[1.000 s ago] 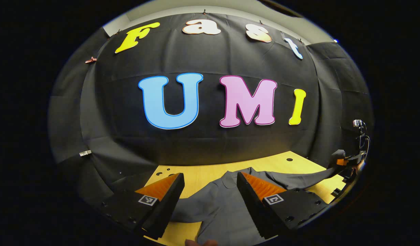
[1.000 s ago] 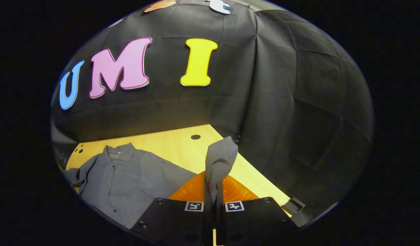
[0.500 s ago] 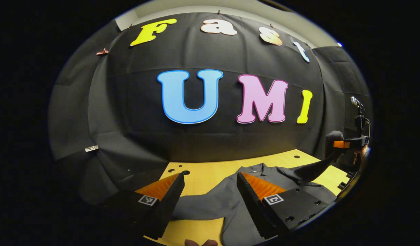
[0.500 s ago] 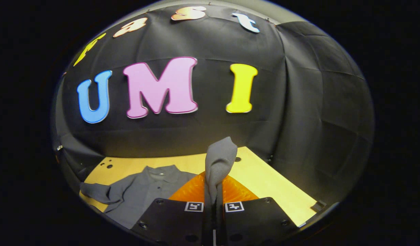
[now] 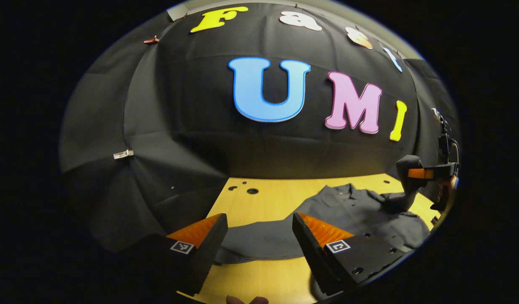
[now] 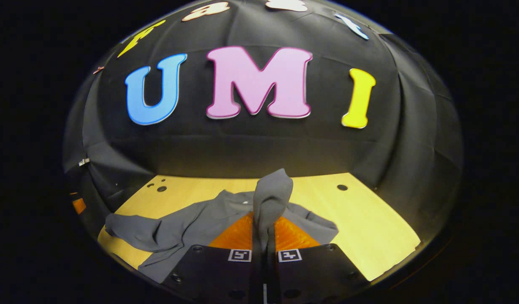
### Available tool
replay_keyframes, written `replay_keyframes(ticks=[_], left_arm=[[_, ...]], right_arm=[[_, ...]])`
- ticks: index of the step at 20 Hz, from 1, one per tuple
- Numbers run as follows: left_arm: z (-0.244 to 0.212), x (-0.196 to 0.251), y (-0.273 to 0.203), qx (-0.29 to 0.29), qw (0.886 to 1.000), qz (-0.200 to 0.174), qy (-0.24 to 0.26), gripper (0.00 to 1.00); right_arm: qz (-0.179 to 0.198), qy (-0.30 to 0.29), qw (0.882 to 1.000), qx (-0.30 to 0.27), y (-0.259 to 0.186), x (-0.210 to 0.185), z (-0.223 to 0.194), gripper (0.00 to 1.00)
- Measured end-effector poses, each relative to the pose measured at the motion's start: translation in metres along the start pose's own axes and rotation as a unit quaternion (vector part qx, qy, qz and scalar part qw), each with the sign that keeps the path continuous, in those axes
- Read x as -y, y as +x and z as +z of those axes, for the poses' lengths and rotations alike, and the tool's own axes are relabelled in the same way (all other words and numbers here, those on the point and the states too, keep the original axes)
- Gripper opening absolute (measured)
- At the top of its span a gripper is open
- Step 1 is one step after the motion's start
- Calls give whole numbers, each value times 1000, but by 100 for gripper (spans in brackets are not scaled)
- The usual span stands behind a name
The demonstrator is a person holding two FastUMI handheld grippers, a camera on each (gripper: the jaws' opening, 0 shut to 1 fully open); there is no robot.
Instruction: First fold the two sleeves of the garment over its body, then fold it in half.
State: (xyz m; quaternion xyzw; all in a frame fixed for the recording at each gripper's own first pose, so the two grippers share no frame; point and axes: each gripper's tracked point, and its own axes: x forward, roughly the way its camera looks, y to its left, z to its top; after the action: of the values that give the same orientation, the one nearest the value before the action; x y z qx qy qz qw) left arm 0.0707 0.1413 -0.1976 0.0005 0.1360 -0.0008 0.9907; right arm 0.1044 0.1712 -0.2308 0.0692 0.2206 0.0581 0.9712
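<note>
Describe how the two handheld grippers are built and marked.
The left gripper has two wedge-shaped fingers with ribbed inner faces, on black blocks that each carry a small square black-and-white tag and screw holes. The right gripper has the same black blocks, a square tag on each. Seen from the left gripper view, it carries an upright mount with a cable.

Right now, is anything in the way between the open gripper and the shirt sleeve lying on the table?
Nothing visible is. The left gripper is open, and the flat sleeve lies just ahead between its fingers on the bare table. The right gripper holds the other sleeve farther off.
</note>
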Motion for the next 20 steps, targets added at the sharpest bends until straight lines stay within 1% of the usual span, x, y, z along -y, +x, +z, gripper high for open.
replay_keyframes(ticks=[2,6,8,11,12,13,14,16,18,20], left_arm=[[-21,-13,11,-13,1000,8,0,97],[-54,-33,33,-42,999,22,-24,96],[-69,-45,45,-56,997,36,-29,96],[-77,-62,67,-57,997,53,-16,96],[-82,-68,74,-62,996,57,-10,97],[-88,-74,81,-68,996,62,-7,96],[-93,-79,88,-76,995,64,-6,97],[-105,-87,99,-93,993,69,-2,96],[-117,-89,106,-109,992,67,-5,97],[-127,-90,110,-125,990,64,-7,97]], right_arm=[[11,-8,1000,-17,13,-21,-20,8],[24,-13,998,-52,45,-52,-58,8],[25,-15,997,-76,55,-59,-82,8],[26,-14,994,-103,70,-68,-111,9],[26,-14,994,-110,74,-70,-119,18],[27,-13,993,-117,77,-72,-126,11],[28,-11,992,-123,79,-75,-131,11],[30,-6,991,-131,82,-83,-138,12],[33,-2,990,-138,81,-87,-143,15],[37,2,989,-144,81,-94,-148,19]])
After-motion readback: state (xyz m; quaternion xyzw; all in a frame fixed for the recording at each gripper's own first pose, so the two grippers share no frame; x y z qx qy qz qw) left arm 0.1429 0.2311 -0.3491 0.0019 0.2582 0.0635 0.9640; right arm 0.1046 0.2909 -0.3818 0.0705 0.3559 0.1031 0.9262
